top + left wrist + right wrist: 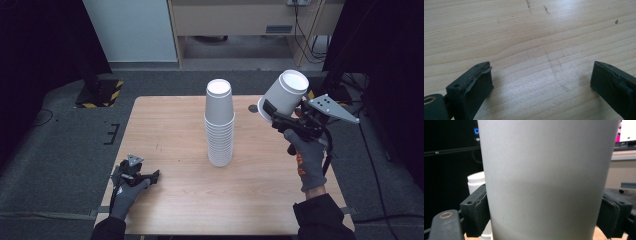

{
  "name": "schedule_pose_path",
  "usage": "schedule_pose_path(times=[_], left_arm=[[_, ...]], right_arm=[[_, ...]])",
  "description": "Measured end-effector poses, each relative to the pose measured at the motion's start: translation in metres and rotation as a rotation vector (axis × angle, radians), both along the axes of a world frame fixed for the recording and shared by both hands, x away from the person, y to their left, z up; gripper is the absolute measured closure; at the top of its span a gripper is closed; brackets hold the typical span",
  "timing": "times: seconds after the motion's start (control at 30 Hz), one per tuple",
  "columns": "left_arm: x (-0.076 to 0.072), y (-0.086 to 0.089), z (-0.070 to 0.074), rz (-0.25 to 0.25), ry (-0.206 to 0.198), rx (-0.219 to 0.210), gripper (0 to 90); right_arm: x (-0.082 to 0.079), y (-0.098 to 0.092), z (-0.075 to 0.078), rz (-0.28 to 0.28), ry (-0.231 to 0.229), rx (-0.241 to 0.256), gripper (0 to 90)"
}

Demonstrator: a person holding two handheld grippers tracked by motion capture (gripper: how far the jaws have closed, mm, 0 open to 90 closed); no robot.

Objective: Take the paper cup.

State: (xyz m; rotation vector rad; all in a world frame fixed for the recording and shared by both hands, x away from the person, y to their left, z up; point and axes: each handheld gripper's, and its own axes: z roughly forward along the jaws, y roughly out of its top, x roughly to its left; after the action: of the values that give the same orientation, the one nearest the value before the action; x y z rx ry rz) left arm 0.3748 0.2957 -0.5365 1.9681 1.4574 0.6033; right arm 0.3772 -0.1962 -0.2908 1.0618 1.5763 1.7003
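A tall stack of white paper cups stands upside down at the middle of the wooden table. My right gripper is raised to the right of the stack and is shut on a single white paper cup, which is tilted with its base up. In the right gripper view that cup sits between both pads, and the stack peeks out behind the left jaw. My left gripper rests low at the table's front left, open, with bare wood between its jaws.
A small dark round mark lies on the table behind the held cup. On the floor at the back left stands a base with yellow-black stripes. Cables hang by a cabinet at the back.
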Motion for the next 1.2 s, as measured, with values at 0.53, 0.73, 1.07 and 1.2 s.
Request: schedule_pose_path(times=[0.53, 0.73, 1.07, 1.2], left_arm=[[0.0, 0.0, 0.0, 0.0, 0.0, 0.0, 3.1], [0.0, 0.0, 0.0, 0.0, 0.0, 0.0, 3.0], [0.0, 0.0, 0.0, 0.0, 0.0, 0.0, 3.0], [0.0, 0.0, 0.0, 0.0, 0.0, 0.0, 3.0]], right_arm=[[-0.013, -0.018, -0.044, -0.016, 0.074, 0.028, 14.6], [-0.019, -0.027, -0.063, -0.035, 0.106, 0.05, 14.7], [-0.026, -0.036, -0.089, -0.058, 0.151, 0.078, 14.6], [-0.028, -0.037, -0.098, -0.061, 0.167, 0.084, 14.6]])
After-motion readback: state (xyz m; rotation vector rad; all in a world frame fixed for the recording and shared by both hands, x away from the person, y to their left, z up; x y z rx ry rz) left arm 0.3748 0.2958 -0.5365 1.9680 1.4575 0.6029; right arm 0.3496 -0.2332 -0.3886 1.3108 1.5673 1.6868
